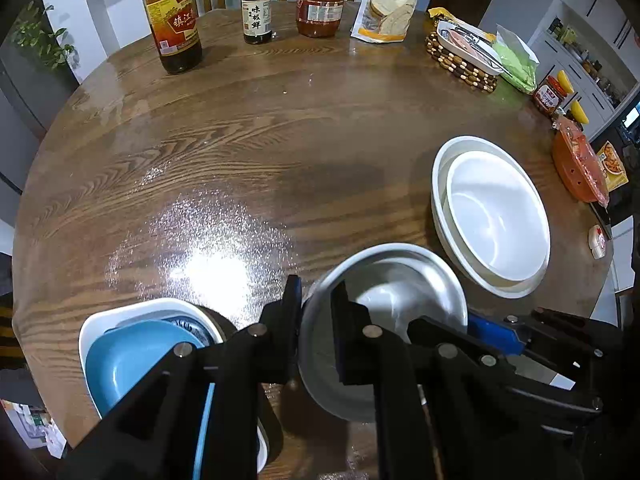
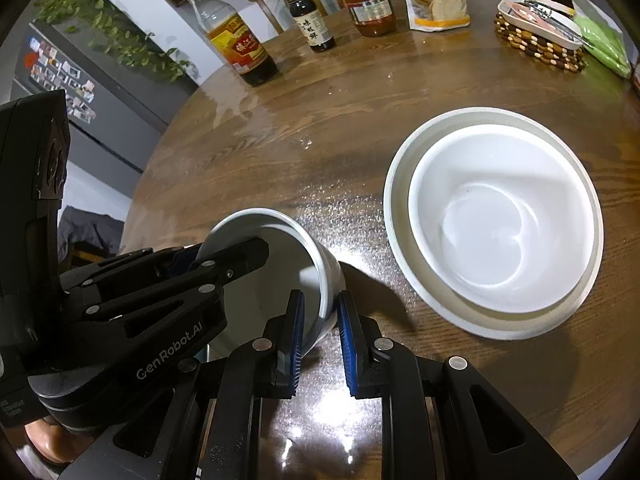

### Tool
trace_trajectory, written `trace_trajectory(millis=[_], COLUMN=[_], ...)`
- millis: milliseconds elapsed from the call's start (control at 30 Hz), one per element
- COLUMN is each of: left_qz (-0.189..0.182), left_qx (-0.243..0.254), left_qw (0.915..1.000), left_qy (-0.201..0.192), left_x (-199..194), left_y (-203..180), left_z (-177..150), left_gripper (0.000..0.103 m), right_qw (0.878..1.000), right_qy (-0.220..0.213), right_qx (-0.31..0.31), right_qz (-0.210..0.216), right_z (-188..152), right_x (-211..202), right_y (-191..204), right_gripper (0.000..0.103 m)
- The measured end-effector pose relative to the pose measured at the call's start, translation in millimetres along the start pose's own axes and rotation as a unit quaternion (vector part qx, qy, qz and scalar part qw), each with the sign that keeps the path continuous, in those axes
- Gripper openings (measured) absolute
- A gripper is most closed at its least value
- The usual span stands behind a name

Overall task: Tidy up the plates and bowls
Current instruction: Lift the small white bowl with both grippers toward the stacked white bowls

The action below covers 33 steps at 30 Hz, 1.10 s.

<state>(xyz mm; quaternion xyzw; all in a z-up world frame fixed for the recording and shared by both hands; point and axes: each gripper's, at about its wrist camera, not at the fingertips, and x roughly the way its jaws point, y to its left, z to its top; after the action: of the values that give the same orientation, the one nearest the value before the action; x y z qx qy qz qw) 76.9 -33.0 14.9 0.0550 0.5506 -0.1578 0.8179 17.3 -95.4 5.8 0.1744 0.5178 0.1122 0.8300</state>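
Both tongs of mine grip one white bowl [image 2: 276, 276] by its rim; the left gripper [image 1: 316, 312] is closed on the rim with one finger outside the wall and one inside; the right gripper [image 2: 320, 328] straddles the opposite rim, its blue pads [image 2: 347, 344] drawn in close to the wall, though from its own camera a sliver of gap shows on the outer side, so I judge its hold to be light. The bowl is tilted, mouth turned toward the left tool, and sits low over the round wooden table [image 1: 240, 152]; whether its base touches the wood I cannot tell.

Step in hand, as I read it: carrying this bowl to a stack. The likely destination is the white bowl nested in a larger white dish [image 2: 504, 216], which stands just to the right; a second stack, a blue dish in a white dish [image 1: 132, 348], lies near the left tool.

Next move calls for: levelling the bowl; lifting it clear of the dish rim; centring it over the nested bowl; lowering it before either pair of jaws lets go. Sauce bottles [image 1: 256, 4] stand well apart at the far edge.
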Motion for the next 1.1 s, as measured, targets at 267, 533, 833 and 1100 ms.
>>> trace_trajectory(millis=[267, 533, 833, 1100], left_qz=[0.005, 0.007, 0.009, 0.014], left_qx=[-0.01, -0.012, -0.016, -0.022], left_qw=[0.9999, 0.9999, 0.9998, 0.9997], left_qy=[0.0, -0.002, -0.004, -0.006], left_x=[-4.6, -7.4, -8.8, -11.2], left_y=[-1.8, -8.6, -12.7, -14.2], left_z=[-8.2, -11.8, -13.8, -14.0], left_gripper=[0.012, 0.012, 0.012, 0.012], right_qw=[1.0, 1.0, 1.0, 0.999], right_qy=[0.005, 0.006, 0.01, 0.011], right_qx=[-0.007, -0.013, -0.021, -0.03], right_qz=[0.006, 0.006, 0.009, 0.013], right_z=[-7.7, -11.6, -11.6, -9.9], right_x=[-2.7, -7.9, -11.9, -13.4], right_y=[2.2, -0.9, -3.4, -5.1], right_gripper=[0.021, 0.021, 0.021, 0.02])
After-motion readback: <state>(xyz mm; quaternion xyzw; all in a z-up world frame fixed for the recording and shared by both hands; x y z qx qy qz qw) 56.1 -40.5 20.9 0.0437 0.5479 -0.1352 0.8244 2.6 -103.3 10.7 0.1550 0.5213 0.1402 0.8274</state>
